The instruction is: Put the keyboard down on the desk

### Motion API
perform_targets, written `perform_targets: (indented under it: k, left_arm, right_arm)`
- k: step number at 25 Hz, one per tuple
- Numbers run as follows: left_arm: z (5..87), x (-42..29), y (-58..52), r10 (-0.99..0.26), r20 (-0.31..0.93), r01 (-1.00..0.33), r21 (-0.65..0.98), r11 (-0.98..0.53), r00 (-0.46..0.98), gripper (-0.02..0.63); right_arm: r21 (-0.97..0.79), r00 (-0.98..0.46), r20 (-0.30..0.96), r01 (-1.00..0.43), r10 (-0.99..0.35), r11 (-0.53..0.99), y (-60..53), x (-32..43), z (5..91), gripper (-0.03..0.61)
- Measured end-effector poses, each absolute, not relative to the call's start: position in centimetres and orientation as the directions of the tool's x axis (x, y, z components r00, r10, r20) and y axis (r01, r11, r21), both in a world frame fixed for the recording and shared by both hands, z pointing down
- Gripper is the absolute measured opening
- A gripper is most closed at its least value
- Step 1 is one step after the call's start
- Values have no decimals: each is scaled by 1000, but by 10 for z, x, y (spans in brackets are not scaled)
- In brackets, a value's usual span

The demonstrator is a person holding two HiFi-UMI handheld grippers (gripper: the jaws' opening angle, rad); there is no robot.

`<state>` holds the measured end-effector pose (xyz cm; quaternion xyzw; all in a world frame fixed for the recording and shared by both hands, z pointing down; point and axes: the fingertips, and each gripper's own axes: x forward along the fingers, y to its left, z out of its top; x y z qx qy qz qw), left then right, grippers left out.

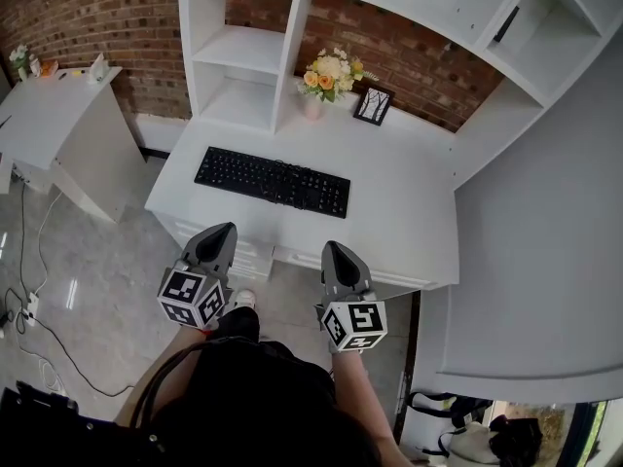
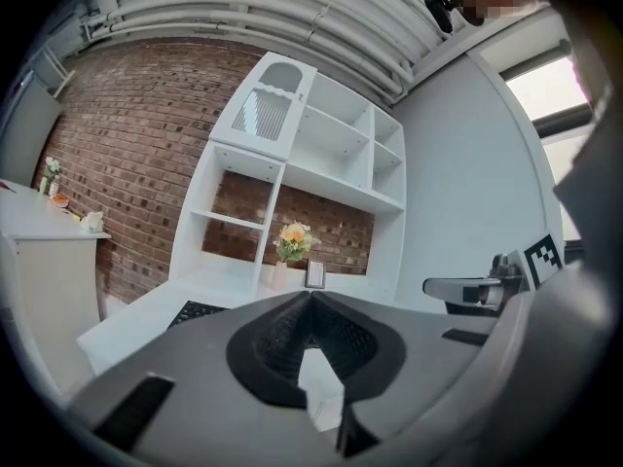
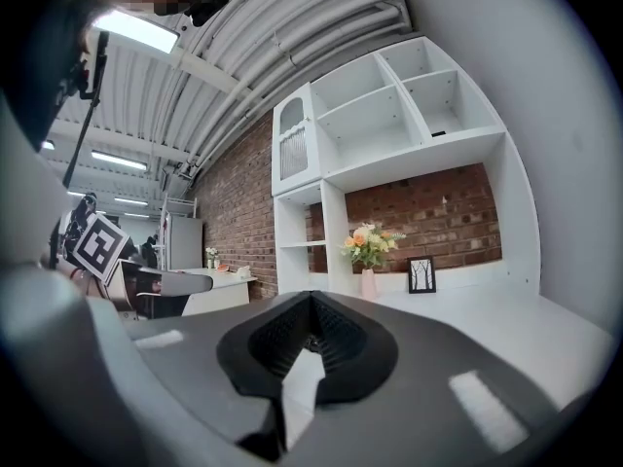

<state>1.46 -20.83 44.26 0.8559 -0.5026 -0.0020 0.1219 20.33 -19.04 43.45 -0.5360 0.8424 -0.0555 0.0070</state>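
Note:
A black keyboard (image 1: 272, 180) lies flat on the white desk (image 1: 409, 212), left of the desk's middle. Both grippers hang in front of the desk's near edge, apart from the keyboard. My left gripper (image 1: 222, 232) is shut and holds nothing. My right gripper (image 1: 333, 251) is shut too, with nothing in it. In the left gripper view a corner of the keyboard (image 2: 195, 311) shows past the closed jaws of the left gripper (image 2: 311, 298). The right gripper view looks over the closed jaws of the right gripper (image 3: 311, 300) along the bare desk top (image 3: 506, 319).
A vase of flowers (image 1: 329, 78) and a small framed picture (image 1: 374, 105) stand at the back of the desk under the white shelves (image 1: 243, 56). A second white table (image 1: 54, 115) stands to the left. Cables (image 1: 29, 300) lie on the floor.

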Motion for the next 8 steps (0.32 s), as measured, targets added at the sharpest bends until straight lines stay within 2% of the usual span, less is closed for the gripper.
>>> perform_targets:
  k: [8]
  left_arm:
    - [445, 18, -209, -869, 129, -870, 209, -446, 477, -9]
  right_arm:
    - [-106, -409, 36, -909, -912, 404, -190, 214, 436, 2]
